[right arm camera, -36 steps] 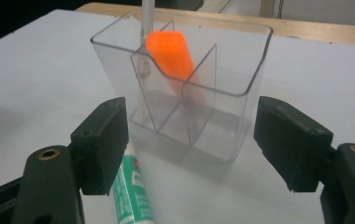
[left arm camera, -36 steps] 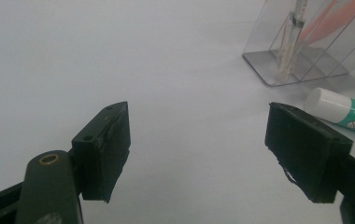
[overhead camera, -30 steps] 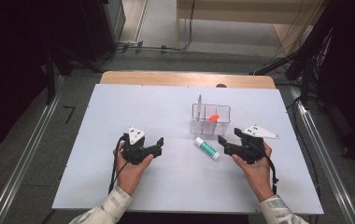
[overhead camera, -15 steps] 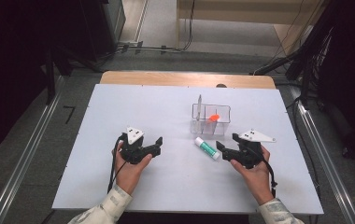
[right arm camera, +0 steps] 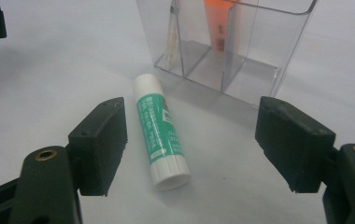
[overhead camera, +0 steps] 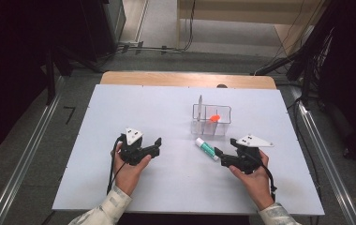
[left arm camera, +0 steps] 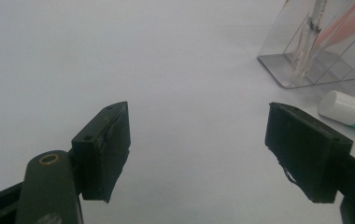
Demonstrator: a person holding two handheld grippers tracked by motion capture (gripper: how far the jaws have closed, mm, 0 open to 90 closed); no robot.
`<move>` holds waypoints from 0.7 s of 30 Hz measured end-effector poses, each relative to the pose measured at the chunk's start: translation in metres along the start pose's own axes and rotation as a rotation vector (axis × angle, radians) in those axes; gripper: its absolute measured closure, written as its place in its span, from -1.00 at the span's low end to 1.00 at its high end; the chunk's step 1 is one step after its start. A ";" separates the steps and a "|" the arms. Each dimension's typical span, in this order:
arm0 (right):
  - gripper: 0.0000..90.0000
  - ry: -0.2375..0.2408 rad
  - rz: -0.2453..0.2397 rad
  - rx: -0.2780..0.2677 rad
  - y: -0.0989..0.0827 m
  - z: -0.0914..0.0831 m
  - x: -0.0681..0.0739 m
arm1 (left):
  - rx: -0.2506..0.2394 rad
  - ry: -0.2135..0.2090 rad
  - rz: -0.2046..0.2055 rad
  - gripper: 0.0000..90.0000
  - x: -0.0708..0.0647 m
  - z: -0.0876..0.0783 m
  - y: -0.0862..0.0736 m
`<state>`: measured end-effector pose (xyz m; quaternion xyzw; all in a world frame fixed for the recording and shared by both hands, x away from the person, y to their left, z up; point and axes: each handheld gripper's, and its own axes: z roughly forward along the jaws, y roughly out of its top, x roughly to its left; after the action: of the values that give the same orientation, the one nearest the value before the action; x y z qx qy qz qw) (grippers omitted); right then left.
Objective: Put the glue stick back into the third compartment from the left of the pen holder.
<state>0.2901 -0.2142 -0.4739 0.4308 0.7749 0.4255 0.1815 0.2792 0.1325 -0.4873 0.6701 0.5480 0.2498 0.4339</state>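
Note:
A green and white glue stick (overhead camera: 206,148) (right arm camera: 159,135) lies on the white table just in front of a clear plastic organizer (overhead camera: 212,119) (right arm camera: 222,42). An orange item (overhead camera: 215,117) and a thin pale stick (overhead camera: 200,104) stand in the organizer. My right gripper (overhead camera: 220,157) (right arm camera: 192,126) is open, and the glue stick lies between its jaws, nearer the left one and untouched. My left gripper (overhead camera: 156,146) (left arm camera: 201,135) rests open over bare table at the left, pointing right. The glue stick (left arm camera: 351,112) and organizer (left arm camera: 315,46) lie off to its right.
The white table (overhead camera: 134,108) spreads wide to the left and back of the organizer. A wooden strip (overhead camera: 166,78) runs along its far edge. Metal rails (overhead camera: 26,159) flank both sides. Dark equipment and cables stand beyond the table.
My right gripper has eased a little left and toward the person, closer around the glue stick. The left hand has kept still.

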 end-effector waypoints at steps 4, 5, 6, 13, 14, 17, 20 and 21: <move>-0.48 0.006 -0.014 0.011 -0.001 0.003 0.003 | 0.001 0.002 -0.008 -0.50 0.002 0.000 0.000; -0.48 0.007 -0.015 0.016 -0.002 0.004 0.003 | 0.001 0.004 -0.009 -0.50 0.003 0.000 0.000; -0.48 0.007 -0.019 0.020 -0.002 0.005 0.004 | -0.001 0.005 -0.017 -0.51 0.004 0.000 0.000; -0.48 0.020 -0.042 0.056 -0.005 0.013 0.008 | -0.001 0.009 -0.022 -0.52 0.007 -0.001 0.001; -0.48 0.021 -0.043 0.061 -0.005 0.014 0.008 | -0.002 0.008 -0.021 -0.52 0.007 0.000 0.001; -0.47 0.022 -0.057 0.079 -0.005 0.020 0.010 | -0.001 0.009 -0.022 -0.52 0.006 0.000 0.000; -0.47 0.021 -0.068 0.095 -0.004 0.026 0.012 | -0.002 0.009 -0.022 -0.52 0.006 0.000 0.001; -0.46 0.022 -0.074 0.097 -0.004 0.028 0.012 | -0.003 0.009 -0.022 -0.52 0.006 0.000 0.001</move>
<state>0.2997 -0.1913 -0.4921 0.4056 0.8119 0.3850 0.1675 0.2809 0.1383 -0.4875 0.6623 0.5570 0.2488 0.4350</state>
